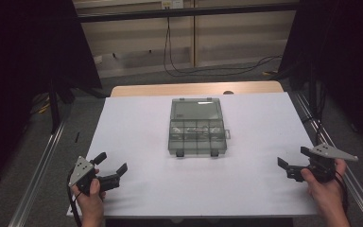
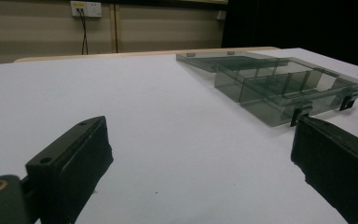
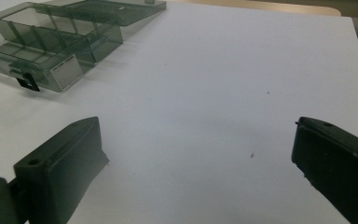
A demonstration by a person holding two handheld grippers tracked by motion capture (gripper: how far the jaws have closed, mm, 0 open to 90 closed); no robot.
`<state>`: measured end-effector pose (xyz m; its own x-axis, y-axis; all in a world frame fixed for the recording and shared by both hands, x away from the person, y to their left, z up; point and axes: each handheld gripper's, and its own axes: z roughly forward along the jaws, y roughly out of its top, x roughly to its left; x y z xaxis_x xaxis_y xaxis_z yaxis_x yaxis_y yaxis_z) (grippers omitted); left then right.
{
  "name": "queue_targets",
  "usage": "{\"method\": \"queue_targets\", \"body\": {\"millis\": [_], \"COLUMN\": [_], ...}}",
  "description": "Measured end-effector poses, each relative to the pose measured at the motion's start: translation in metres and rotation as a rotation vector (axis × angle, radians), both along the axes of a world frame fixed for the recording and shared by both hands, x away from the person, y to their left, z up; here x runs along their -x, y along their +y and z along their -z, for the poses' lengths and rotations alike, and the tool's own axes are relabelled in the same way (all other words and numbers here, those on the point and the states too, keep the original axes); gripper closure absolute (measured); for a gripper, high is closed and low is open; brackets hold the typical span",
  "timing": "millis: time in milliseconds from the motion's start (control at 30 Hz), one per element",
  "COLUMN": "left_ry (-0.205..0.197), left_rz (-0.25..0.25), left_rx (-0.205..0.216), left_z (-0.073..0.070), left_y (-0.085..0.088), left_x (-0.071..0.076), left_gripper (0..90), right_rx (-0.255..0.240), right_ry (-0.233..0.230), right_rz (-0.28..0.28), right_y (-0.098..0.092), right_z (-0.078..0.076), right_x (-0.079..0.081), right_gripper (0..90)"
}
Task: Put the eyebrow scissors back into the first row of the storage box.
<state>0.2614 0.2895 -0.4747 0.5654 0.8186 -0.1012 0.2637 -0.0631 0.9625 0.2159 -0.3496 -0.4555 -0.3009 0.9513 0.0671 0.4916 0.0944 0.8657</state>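
The box (image 1: 198, 134), a smoky clear compartment case, sits at the middle of the white sheet (image 1: 137, 123), slightly toward the far side. Its lid (image 1: 196, 109) is swung open and lies flat beyond the tray, so the whole runs near-to-far; two dark latches (image 1: 180, 153) face the person. The compartments look mostly bare (contents too small to tell). Open sheet surrounds it on all sides, with wide room left, right and in front. The left gripper (image 1: 110, 163), held in a hand (image 1: 90, 198) near the sheet's near-left corner, has its jaws spread wide with nothing between them. The right gripper (image 1: 293, 159), near the right edge, is likewise wide apart and empty.
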Motion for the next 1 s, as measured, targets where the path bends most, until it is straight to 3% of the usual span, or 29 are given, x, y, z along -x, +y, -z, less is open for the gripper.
{"method": "queue_targets", "body": {"millis": [233, 300, 333, 400, 533, 633, 833, 1000], "left_ry": [0.003, 0.003, 0.001, 0.000, 0.003, 0.001, 0.003, 0.005], "left_rz": [0.004, -0.007, 0.001, 0.001, 0.002, 0.004, 0.000, 0.005], "left_rx": [-0.018, 0.017, -0.007, -0.011, 0.000, -0.019, -0.023, -0.031], "left_z": [0.000, 0.001, 0.000, 0.000, 0.000, 0.000, 0.000, 0.000], "left_y": [-0.001, -0.004, -0.002, -0.002, -0.003, -0.001, -0.002, -0.002], "left_x": [0.000, 0.000, 0.000, 0.000, 0.000, 0.000, 0.000, 0.000], "left_gripper": [4.6, 4.6, 4.6, 4.6, 4.5, 4.5, 4.5, 4.5], "right_rx": [-0.007, -0.015, -0.023, -0.033, -0.076, -0.110, -0.151, -0.122], "right_ry": [-0.005, -0.011, -0.016, -0.020, -0.043, -0.083, -0.087, -0.086], "right_rz": [0.032, 0.036, 0.040, 0.049, 0.076, 0.092, 0.112, 0.087], "right_y": [-0.013, -0.017, -0.018, -0.022, -0.029, -0.032, -0.033, -0.029], "right_z": [0.005, 0.007, 0.007, 0.010, 0.018, 0.018, 0.022, 0.023], "right_x": [0.009, 0.011, 0.012, 0.015, 0.022, 0.027, 0.026, 0.025], "right_gripper": [1.9, 1.9, 2.0, 2.1, 2.2, 2.2, 2.2, 2.2]}}
